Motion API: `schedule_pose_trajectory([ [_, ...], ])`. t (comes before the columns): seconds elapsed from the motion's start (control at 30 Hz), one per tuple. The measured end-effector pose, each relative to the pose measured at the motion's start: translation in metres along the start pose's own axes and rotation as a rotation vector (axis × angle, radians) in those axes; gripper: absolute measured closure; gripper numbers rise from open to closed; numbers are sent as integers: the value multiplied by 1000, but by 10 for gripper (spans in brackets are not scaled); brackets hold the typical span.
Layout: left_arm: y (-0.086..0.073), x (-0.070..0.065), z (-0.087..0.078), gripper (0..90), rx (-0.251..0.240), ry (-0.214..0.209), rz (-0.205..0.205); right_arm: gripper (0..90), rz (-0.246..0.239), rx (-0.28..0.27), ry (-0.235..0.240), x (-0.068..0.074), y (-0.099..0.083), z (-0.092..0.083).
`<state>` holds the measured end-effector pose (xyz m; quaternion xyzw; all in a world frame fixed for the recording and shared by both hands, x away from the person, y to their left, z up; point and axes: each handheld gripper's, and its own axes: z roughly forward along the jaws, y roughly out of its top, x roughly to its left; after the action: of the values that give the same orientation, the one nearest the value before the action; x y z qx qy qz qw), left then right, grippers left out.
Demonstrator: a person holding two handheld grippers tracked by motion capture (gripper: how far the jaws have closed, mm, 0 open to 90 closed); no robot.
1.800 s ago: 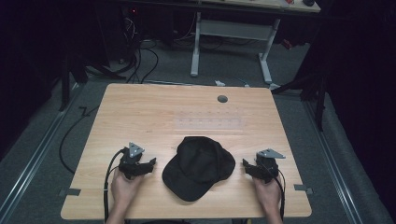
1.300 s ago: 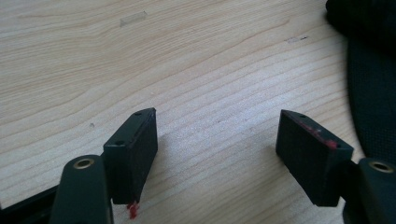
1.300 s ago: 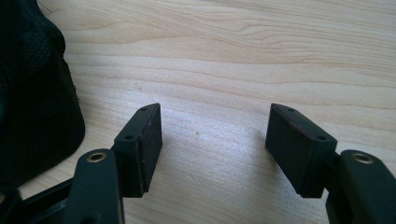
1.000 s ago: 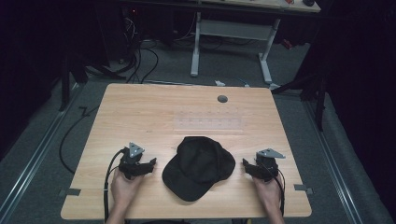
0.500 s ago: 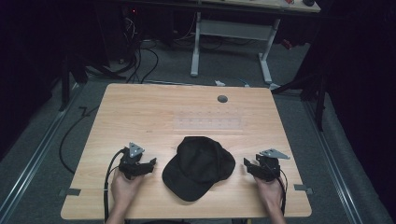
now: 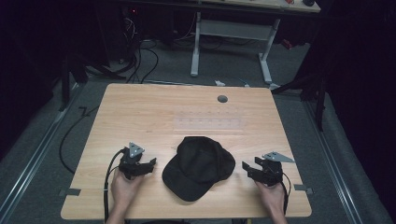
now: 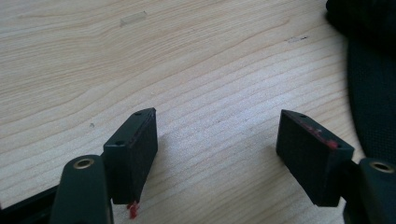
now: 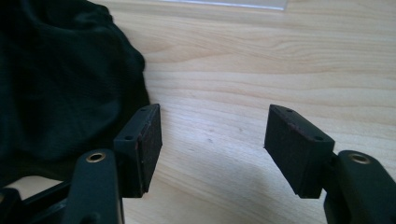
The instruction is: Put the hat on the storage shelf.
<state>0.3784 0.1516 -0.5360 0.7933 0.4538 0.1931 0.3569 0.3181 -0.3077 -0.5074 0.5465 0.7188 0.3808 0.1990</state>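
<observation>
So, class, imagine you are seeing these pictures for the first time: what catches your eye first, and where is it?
A black cap lies near the front middle of the light wooden table, dark against the pale grain. A hand-held gripper rests on each side of it, the left gripper and the right gripper, both with fingers open and pointing inward at the cap without touching it. Farther back, a small round grey hole marks the tabletop.

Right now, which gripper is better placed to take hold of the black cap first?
Probably the right gripper. In its own view the black cap lies right beside one of its jaws, both standing open. The left gripper is also open, but bare table lies ahead and the cap sits off to one side.
</observation>
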Motion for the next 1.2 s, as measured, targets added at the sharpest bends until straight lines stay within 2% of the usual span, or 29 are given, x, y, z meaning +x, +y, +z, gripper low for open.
schedule_pose_trajectory([
  [0.17, 0, 0, 0, 297, 0, 0, 0, 369, -22, -30, 17, 9, 4, -7],
  [0.37, 0, 0, 0, 297, 0, 0, -1, 369, -46, -67, 64, 27, 12, -16],
  [0.63, 0, 0, 0, 296, 0, 0, 0, 367, -95, -71, 113, 47, 26, -17],
  [0.9, 0, 0, 0, 296, 0, 0, 0, 355, -145, -78, 144, 63, 44, -10],
  [1.2, 0, 0, 0, 294, -1, 1, 1, 358, -159, -57, 165, 75, 60, 4],
])
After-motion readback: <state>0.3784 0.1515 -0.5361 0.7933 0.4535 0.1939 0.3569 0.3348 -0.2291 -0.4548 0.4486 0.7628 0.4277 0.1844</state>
